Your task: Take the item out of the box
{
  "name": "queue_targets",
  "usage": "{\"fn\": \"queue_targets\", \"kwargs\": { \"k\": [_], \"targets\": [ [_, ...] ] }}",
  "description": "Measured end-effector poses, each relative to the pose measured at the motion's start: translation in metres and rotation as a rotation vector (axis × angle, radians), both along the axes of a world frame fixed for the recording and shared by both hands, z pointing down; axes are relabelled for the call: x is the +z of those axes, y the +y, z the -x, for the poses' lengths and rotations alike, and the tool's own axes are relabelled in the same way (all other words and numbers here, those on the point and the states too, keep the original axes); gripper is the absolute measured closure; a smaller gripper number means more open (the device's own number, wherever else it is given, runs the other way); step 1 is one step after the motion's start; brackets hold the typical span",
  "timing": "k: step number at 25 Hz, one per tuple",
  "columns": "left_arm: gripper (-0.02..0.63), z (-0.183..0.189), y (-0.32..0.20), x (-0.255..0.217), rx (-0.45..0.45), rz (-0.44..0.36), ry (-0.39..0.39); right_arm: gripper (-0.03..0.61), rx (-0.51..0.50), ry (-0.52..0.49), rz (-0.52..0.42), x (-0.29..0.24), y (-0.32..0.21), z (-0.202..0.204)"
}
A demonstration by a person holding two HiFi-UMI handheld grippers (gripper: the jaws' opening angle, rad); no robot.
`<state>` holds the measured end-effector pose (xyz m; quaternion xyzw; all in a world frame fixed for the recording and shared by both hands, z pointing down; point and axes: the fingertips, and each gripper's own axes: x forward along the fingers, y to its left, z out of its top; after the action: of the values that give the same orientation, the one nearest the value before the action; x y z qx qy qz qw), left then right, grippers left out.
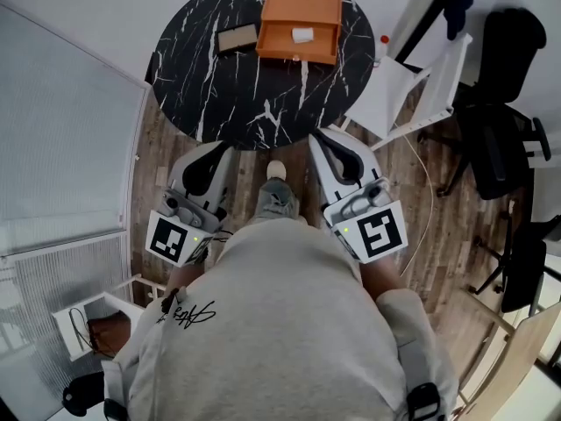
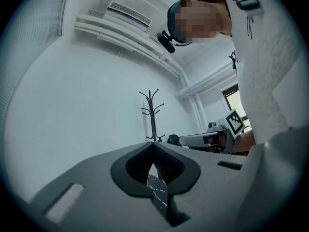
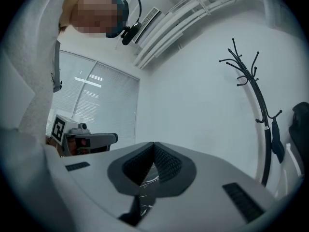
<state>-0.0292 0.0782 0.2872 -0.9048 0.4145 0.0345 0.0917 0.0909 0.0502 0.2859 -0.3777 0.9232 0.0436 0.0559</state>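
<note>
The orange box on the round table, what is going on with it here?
A person stands at the round black marble-patterned table, a gripper in each hand: left gripper and right gripper are both shut, empty and held short of the open orange box. The small white item lies inside it, not yet taken.

The head view looks steeply down from above the person's shoulders, past the left gripper (image 1: 217,154) and right gripper (image 1: 326,140) to the round table (image 1: 206,86) ahead, while each gripper view sits close behind its own jaws, tipped up at wall and ceiling, both sharing the coat rack (image 2: 153,115).
</note>
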Motion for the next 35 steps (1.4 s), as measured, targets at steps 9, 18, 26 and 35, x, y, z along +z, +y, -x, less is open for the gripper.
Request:
{"fn": "queue_targets", "kwargs": {
  "k": [9, 18, 26, 35],
  "targets": [
    [0.611, 0.012, -0.038, 0.002, 0.020, 0.004, 0.003, 0.569, 0.008, 0.010, 0.005, 0.000, -0.036, 0.012],
    [0.611, 0.020, -0.074, 0.005, 0.037, 0.018, 0.006, 0.569, 0.024, 0.008, 0.017, 0.002, -0.068, 0.019],
    [0.611, 0.027, -0.105, 0.009, 0.039, 0.033, 0.010, 0.569, 0.032, 0.017, 0.059, 0.010, -0.096, 0.024],
    [0.611, 0.034, -0.139, 0.010, 0.055, 0.041, 0.015, 0.569, 0.052, 0.017, 0.031, 0.004, -0.130, 0.032]
  ]
}}
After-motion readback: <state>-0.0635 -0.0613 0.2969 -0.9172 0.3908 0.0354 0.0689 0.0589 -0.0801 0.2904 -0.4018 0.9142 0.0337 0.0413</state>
